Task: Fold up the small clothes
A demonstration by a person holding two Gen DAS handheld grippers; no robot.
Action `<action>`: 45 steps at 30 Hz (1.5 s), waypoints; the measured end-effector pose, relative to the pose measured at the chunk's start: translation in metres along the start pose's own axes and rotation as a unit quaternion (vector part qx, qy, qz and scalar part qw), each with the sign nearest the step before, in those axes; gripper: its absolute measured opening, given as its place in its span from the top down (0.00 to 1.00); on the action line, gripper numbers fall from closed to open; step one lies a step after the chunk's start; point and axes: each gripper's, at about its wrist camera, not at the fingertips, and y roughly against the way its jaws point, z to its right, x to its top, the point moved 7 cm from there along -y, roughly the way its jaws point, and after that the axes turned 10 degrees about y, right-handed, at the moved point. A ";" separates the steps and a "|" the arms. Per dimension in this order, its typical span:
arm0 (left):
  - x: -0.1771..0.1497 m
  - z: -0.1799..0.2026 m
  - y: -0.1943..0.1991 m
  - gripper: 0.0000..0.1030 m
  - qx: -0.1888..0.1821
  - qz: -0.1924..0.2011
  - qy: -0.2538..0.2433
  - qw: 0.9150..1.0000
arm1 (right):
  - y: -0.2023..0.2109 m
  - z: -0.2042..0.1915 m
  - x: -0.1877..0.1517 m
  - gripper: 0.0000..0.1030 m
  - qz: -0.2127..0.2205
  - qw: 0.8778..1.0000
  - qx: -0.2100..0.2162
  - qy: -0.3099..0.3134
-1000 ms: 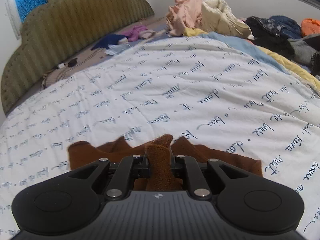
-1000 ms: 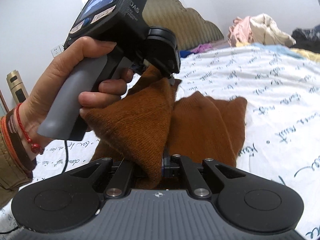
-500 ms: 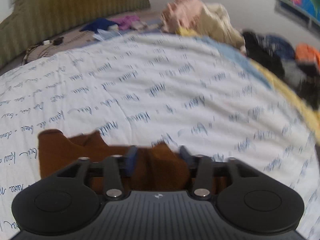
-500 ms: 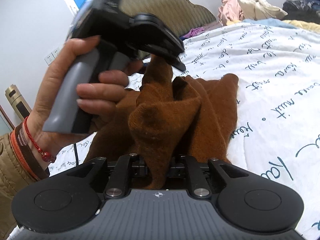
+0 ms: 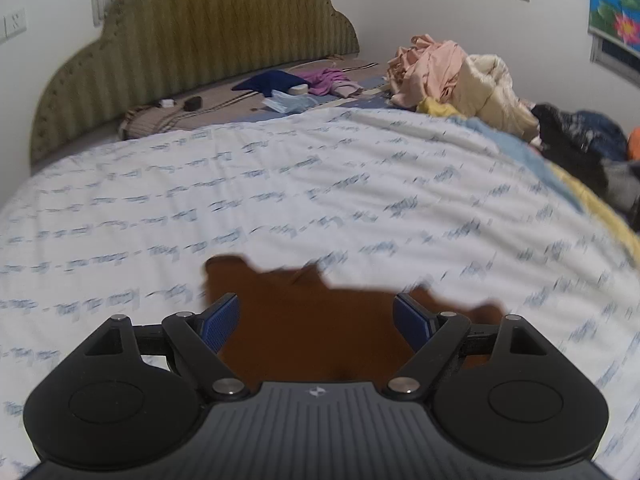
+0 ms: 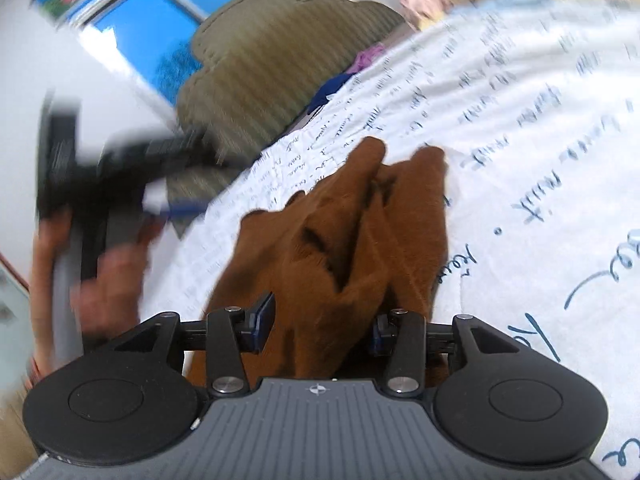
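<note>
One brown knit garment [image 6: 340, 248] lies bunched on the white quilt [image 5: 320, 184] with blue writing, near the foot of the bed. Both tongs are opening: the left tongs [image 5: 316, 320] stand spread wide above it, the right tongs [image 6: 316, 326] part around a raised fold without pinching. Other clothes [image 5: 452, 76] are heaped near the padded headboard [image 5: 200, 40].

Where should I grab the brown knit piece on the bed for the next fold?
Probably one of the two pointed ends of the brown knit piece, farthest from the right claw. They lie apart on the white printed sheet, so a pad could slide under one from the bare sheet beyond. The middle is bunched in ridges.
</note>
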 end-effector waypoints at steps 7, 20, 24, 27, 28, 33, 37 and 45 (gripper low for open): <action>-0.046 -0.023 0.029 0.18 0.037 0.022 -0.038 0.998 | -0.023 0.010 0.041 0.41 -0.046 0.998 0.041 0.019; -0.086 -0.025 0.030 0.19 0.053 0.017 -0.068 0.996 | -0.091 0.015 0.082 0.86 -0.123 0.985 0.023 0.116; -0.090 -0.027 0.033 0.19 0.049 0.013 -0.063 0.997 | -0.074 0.015 0.079 0.74 -0.100 0.988 -0.005 0.118; -0.093 -0.031 0.035 0.19 0.045 0.010 -0.054 0.998 | -0.049 0.005 0.075 0.58 -0.075 0.985 -0.026 0.155; -0.093 -0.032 0.035 0.19 0.044 0.010 -0.051 0.998 | -0.042 0.002 0.074 0.57 -0.070 0.984 -0.033 0.163; -0.094 -0.031 0.035 0.19 0.043 0.009 -0.048 0.998 | -0.015 -0.004 0.060 0.48 -0.073 0.980 -0.025 0.185; -0.096 -0.030 0.037 0.19 0.042 0.007 -0.048 0.998 | -0.015 0.007 0.046 0.33 -0.089 0.959 -0.112 0.246; -0.091 -0.047 0.038 0.18 0.002 0.000 0.000 1.000 | 0.000 0.007 0.047 0.20 -0.071 0.975 -0.075 0.198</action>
